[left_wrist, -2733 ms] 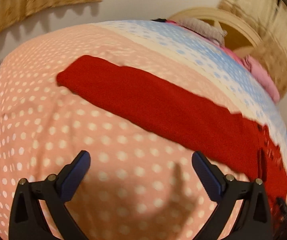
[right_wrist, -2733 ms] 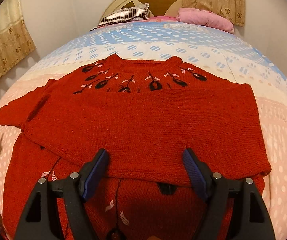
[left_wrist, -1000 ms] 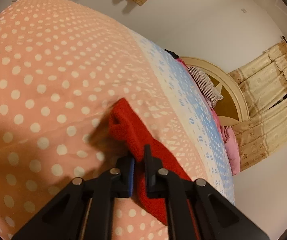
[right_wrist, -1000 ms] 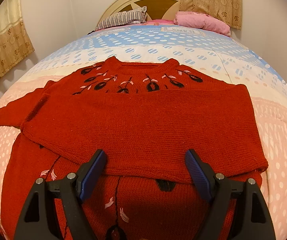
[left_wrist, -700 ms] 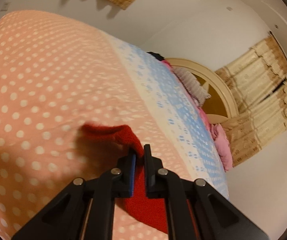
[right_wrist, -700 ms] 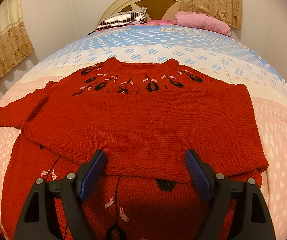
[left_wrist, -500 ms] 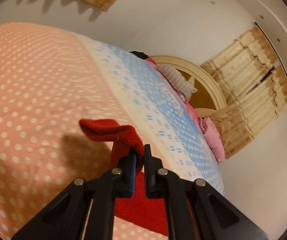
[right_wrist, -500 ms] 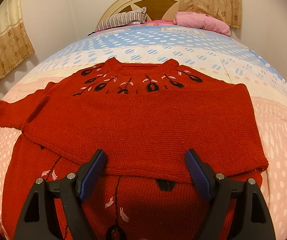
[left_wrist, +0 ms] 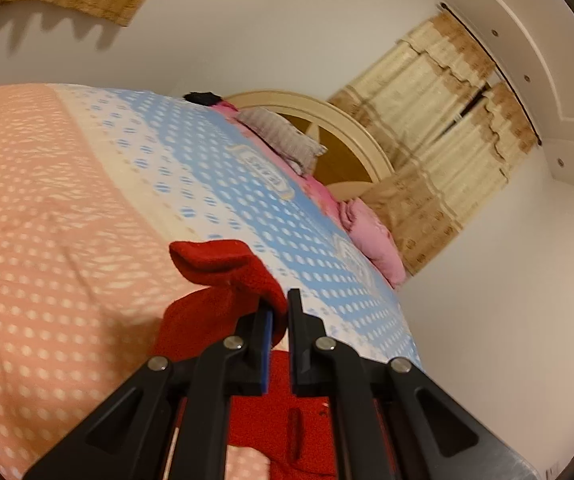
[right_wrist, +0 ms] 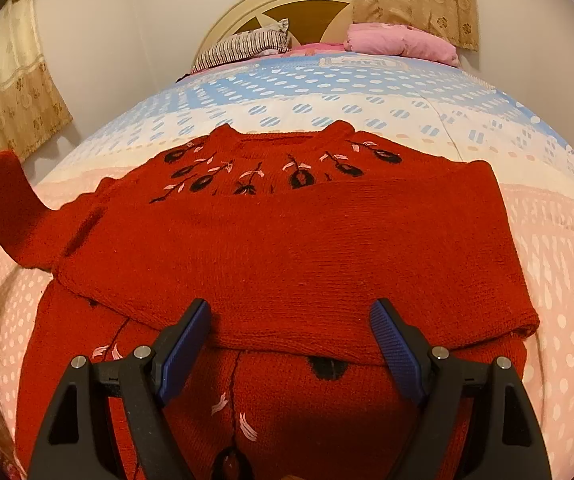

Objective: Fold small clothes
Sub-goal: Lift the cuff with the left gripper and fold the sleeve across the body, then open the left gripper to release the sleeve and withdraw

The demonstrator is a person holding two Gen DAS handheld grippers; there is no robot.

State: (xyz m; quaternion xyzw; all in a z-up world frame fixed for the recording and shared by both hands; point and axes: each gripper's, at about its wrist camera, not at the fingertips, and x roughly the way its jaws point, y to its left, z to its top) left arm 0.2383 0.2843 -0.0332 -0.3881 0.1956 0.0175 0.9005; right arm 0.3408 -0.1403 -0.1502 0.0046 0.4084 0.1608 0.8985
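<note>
Sweater: red knit sweater (right_wrist: pixel 287 248) with black and pink embroidery, lying flat on the bed, one sleeve folded across its chest.
Other sleeve: its cuff (left_wrist: pixel 227 268) is lifted off the quilt at the sweater's left side.
Left gripper (left_wrist: pixel 280 316): jaws pressed together, pinching the cuff.
Right gripper (right_wrist: pixel 291 344): jaws spread wide above the folded sleeve, holding nothing.
Bed: polka-dot quilt (right_wrist: pixel 559 240) in pink, cream and blue bands; striped pillow (right_wrist: pixel 243 46) and pink pillow (right_wrist: pixel 403 44) by the headboard (right_wrist: pixel 295 4).

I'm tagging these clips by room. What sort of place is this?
A bedroom, most likely in a home. The red sweater lies on a bed with a dotted quilt, a rounded headboard with pillows against it, and curtains on the wall behind.
</note>
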